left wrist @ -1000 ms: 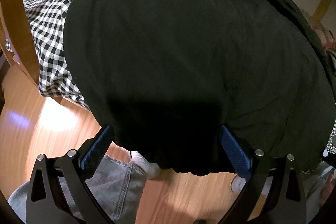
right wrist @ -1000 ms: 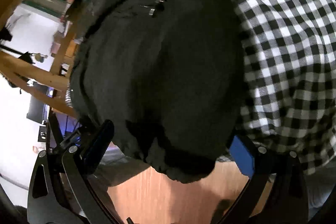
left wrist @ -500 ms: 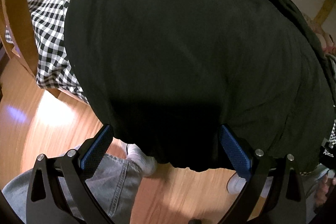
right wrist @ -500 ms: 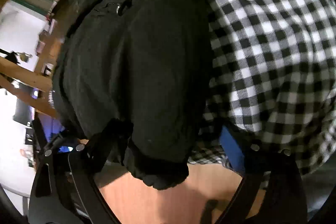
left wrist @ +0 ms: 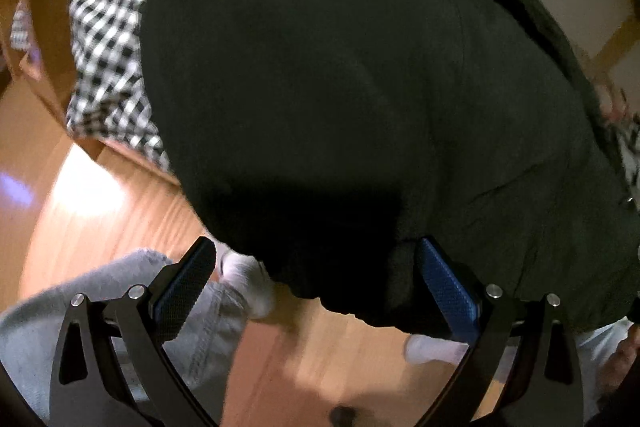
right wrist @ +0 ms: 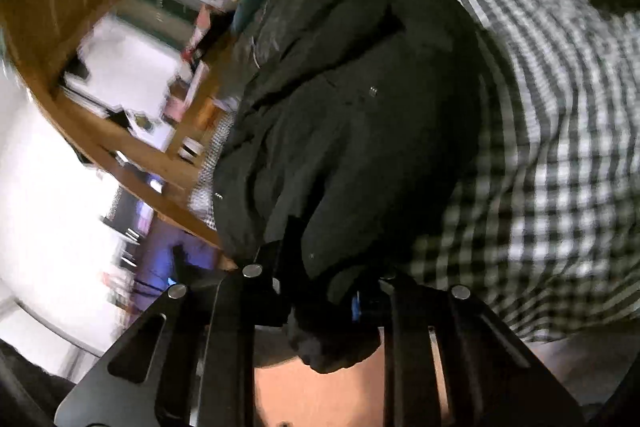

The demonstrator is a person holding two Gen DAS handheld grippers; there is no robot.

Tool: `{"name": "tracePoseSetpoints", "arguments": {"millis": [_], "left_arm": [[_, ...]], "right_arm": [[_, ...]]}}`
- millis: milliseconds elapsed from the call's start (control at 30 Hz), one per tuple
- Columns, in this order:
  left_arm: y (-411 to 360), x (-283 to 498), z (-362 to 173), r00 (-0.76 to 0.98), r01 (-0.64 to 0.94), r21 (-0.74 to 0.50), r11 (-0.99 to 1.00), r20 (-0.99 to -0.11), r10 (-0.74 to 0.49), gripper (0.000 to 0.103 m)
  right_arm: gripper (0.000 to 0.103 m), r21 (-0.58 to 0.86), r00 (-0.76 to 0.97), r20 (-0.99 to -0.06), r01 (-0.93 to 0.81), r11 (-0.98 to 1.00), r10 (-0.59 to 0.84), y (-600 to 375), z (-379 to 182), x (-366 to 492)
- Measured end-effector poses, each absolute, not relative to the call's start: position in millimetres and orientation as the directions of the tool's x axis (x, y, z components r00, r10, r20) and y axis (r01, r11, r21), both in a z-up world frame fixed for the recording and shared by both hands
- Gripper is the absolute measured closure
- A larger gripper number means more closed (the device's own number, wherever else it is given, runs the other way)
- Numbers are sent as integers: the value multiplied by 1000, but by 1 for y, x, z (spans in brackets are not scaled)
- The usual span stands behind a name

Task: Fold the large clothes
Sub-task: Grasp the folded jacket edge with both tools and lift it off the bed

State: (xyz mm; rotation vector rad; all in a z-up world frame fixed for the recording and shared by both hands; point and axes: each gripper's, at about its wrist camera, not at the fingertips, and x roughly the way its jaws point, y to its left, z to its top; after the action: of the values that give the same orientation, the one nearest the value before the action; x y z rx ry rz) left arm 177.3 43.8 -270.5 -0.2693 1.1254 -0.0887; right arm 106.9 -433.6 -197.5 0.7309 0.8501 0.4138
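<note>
Large dark green jacket point(left wrist: 360, 87) lies spread on black-and-white checked bedcover point(left wrist: 108, 39), hem hanging over the wooden floor point(left wrist: 120, 211). Left gripper point(left wrist: 316, 279) spread wide at hem, nothing pinched. Right gripper point(right wrist: 320, 291) clamped onto bunched jacket edge.

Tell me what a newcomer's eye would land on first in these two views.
The big black jacket fills both views, spread over a checked sheet with its hem hanging past the bed edge above the wood floor. In the right wrist view the right tool is shut on a bunched part of the hem. The left tool is open, its blue pads either side of the hem.
</note>
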Motion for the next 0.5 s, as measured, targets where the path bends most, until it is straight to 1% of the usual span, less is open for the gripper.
{"name": "tracePoseSetpoints", "arguments": {"millis": [67,100,167,233,333,367,400,500], "left_arm": [[49,171,-266,439,-88,-256,963,-877,-193,5],[54,168,-262,455,-101,-237,966,-875,-167,5],[70,162,-253,524,-142,-215,966,-845,-111,5],[89,159,-249,594,-197,-283,939,-796,-115,5],[113,163,-268,548,-264,-465,845,-794,-265,5],[120,164,-279,535,-297,-542,786,-776,-333,5],[122,165,-284,533,-307,-575,758,-764,-364,5],[126,173,-297,546,-320,-646,693,-723,-422,5]], "right_arm": [[82,678,612,-545,-81,731,573,-422,-184,105],[82,687,619,-524,-100,720,585,-422,-179,104],[83,754,644,-436,-120,646,629,-429,-171,105],[84,821,666,-338,-136,554,665,-435,-165,108],[84,867,685,-249,-156,473,684,-447,-158,111],[84,874,687,-233,-163,457,689,-453,-157,111],[84,880,688,-215,-170,443,693,-454,-154,113],[84,879,685,-207,-184,441,698,-451,-145,114]]}}
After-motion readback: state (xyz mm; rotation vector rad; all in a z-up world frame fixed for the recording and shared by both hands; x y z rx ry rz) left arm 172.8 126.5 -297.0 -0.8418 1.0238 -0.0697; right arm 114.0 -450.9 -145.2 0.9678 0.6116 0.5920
